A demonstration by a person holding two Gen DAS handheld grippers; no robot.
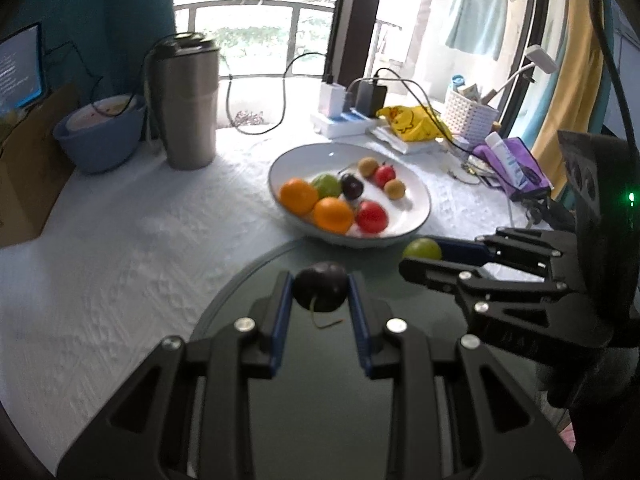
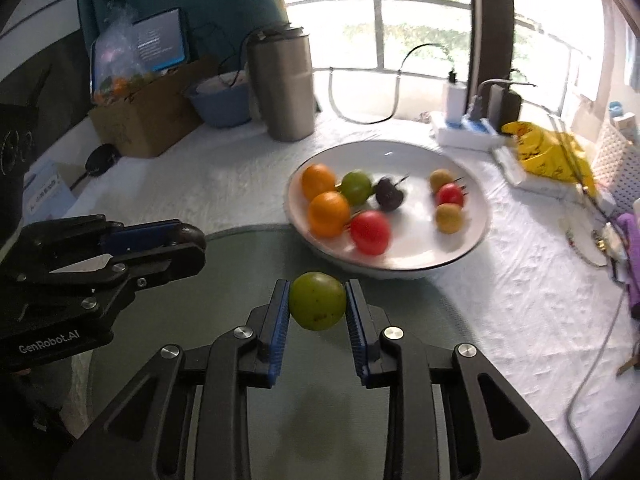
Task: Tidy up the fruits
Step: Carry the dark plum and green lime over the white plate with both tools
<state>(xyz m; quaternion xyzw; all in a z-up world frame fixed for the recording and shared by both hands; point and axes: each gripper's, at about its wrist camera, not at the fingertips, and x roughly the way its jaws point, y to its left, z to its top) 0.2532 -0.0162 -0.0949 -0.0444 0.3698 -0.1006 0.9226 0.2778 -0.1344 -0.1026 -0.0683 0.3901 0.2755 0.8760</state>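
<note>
Over the grey-green round mat (image 1: 320, 380), seen along the left gripper (image 1: 320, 286), the blue pads are closed tight on a dark plum (image 1: 320, 286) whose stem hangs down below it. Just ahead sits the white bowl (image 1: 416, 188) on the white-clothed counter (image 1: 120, 248), holding two oranges, a green fruit, another dark plum, two red fruits and two small brownish ones. Off to the right the right gripper (image 1: 424, 254) comes in from the side with a green fruit (image 1: 422, 249) at its tip. Both pieces look to have been taken out so they can be sorted onto the mat.

From the right wrist view, the right gripper (image 2: 318, 302) is clamped on that green fruit (image 2: 318, 302), which is held clear above the mat (image 2: 320, 420). At left, the left gripper (image 2: 188, 240) carries the plum (image 2: 194, 236) between its pads. The bowl (image 2: 400, 152) lies just beyond the mat's edge, with the fruit grouped loosely by colour. A steel tumbler (image 2: 284, 84) stands well behind, out of the way.
</note>
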